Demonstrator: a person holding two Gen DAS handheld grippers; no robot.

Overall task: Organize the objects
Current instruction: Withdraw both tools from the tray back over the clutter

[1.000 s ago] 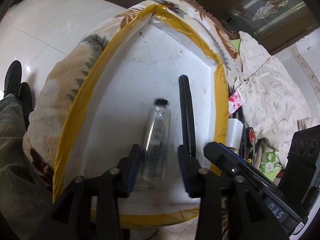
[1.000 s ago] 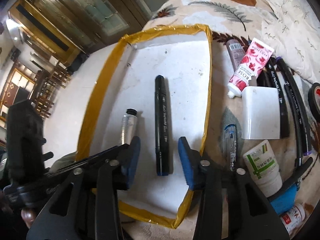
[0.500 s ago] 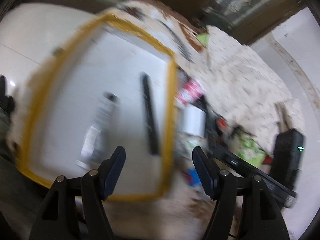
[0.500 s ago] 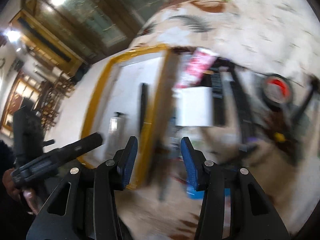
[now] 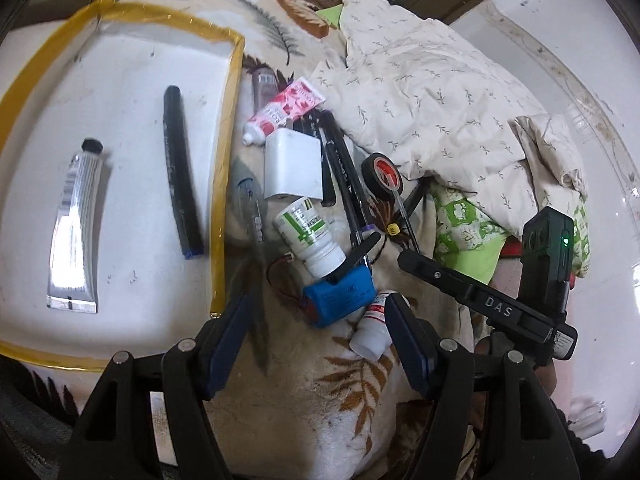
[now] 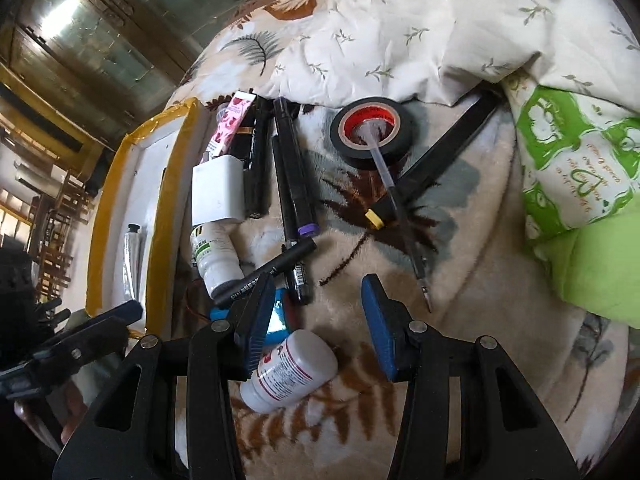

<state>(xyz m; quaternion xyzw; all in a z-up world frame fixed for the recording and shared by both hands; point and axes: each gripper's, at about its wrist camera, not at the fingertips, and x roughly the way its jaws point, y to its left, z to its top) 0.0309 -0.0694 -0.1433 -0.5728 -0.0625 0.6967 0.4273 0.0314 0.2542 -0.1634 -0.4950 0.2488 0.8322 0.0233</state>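
A white tray (image 5: 132,60) with a yellow taped rim lies on a leaf-patterned blanket and holds a silver tube (image 5: 76,224) and a black marker (image 5: 180,176). Right of it lies a pile: pink tube (image 5: 284,112), white block (image 5: 292,168), green-label bottle (image 5: 308,236), blue battery pack (image 5: 340,296), small red-label bottle (image 6: 292,368), black pens (image 6: 292,172), black tape roll (image 6: 372,132). My left gripper (image 5: 316,344) is open and empty above the battery pack. My right gripper (image 6: 320,316) is open and empty, over the small bottle.
A cream quilt (image 5: 432,92) and a green-printed pillow (image 6: 576,168) bound the pile on the far and right sides. A syringe-like tool (image 6: 384,176) and a flat black bar (image 6: 448,156) lie by the tape roll. Dark wooden cabinets (image 6: 100,40) stand beyond.
Both grippers have swung right, away from the tray and over the pile on the blanket. The left one let go of the silver tube and opened wider. The tube and marker stay in the tray.
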